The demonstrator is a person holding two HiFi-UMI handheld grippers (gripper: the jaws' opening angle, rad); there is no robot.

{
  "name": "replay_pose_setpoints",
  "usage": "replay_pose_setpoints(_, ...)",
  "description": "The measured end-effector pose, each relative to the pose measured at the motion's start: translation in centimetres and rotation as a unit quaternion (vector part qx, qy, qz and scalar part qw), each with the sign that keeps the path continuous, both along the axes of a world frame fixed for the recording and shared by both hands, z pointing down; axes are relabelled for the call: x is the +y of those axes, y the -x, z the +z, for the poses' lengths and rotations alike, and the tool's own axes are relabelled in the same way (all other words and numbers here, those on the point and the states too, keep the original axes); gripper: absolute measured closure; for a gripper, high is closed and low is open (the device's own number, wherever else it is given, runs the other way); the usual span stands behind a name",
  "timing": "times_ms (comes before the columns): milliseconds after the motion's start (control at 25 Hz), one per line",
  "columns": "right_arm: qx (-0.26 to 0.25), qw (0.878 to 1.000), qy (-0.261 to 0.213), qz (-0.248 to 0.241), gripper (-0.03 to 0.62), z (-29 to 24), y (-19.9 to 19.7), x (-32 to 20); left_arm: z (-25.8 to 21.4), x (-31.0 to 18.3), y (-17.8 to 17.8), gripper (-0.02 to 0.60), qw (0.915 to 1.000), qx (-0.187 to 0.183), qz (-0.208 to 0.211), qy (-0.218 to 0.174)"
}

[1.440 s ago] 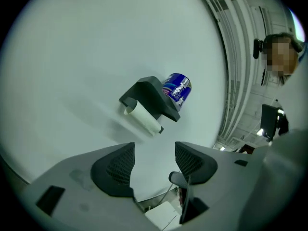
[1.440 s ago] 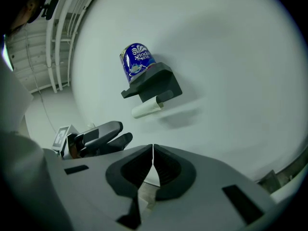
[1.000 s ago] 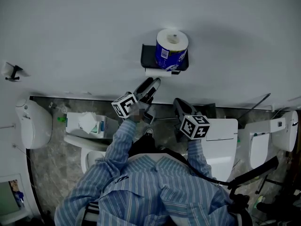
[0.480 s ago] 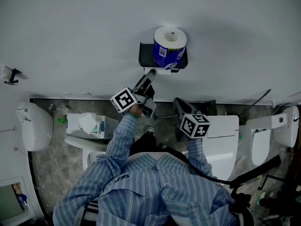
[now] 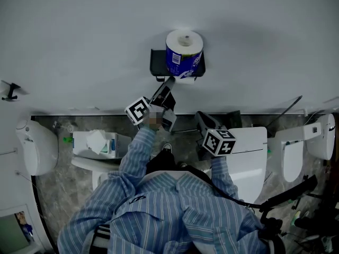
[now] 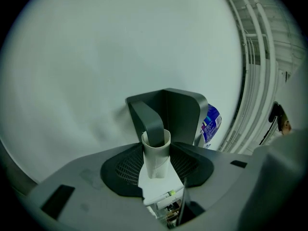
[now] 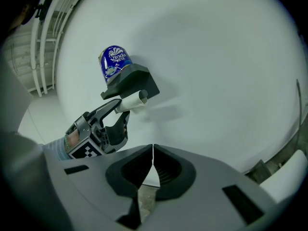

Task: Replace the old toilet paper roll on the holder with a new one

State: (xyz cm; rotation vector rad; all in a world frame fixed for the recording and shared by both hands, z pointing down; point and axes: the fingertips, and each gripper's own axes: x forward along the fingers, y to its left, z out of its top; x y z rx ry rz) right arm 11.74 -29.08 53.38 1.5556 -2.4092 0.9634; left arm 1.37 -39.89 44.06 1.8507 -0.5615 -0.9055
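A black wall holder (image 5: pixel 156 62) carries a new roll in blue wrapping (image 5: pixel 184 52) standing on its top shelf. The old bare cardboard tube (image 6: pixel 156 153) hangs on the holder's arm (image 6: pixel 149 121). My left gripper (image 5: pixel 168 84) reaches up to it, jaws closing, and the tube sits between the pads and touches both. From the right gripper view, the left gripper (image 7: pixel 120 110) is at the tube (image 7: pixel 131 101) under the holder (image 7: pixel 137 83) and the new roll (image 7: pixel 113 61). My right gripper (image 5: pixel 204 121) waits lower down, shut and empty (image 7: pixel 153 158).
Below are a white toilet (image 5: pixel 246 152) at the right, a tissue box (image 5: pixel 98 141) on a stand at the left, and white fixtures at both edges (image 5: pixel 37 147). Pipes (image 6: pixel 255 57) run along the wall beside the holder.
My left gripper has risen to the holder and its jaws have closed in around the old tube. The right gripper has stayed in place.
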Motion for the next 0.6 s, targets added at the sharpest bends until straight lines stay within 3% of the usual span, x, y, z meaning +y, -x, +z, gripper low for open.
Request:
replay_pose_setpoints(240, 0.0, 1.0, 0.004, 0.023, 0.586, 0.1, -1.9, 0.4, 0.2, 0.3, -3.2, 0.41, 0.9993, 0.003, 0.037, 0.001)
replay_pose_setpoints(440, 0.002, 0.999, 0.009, 0.042, 0.586, 0.5, -2.6, 0.6, 1.7, -0.3, -4.0, 0.41, 0.9964, -0.066, 0.049, -0.018)
replay_pose_setpoints(600, 0.004, 0.999, 0.01, 0.05, 0.586, 0.7, -3.1, 0.9, 1.6, 0.1, -5.9, 0.41, 0.9959, -0.051, 0.074, -0.008)
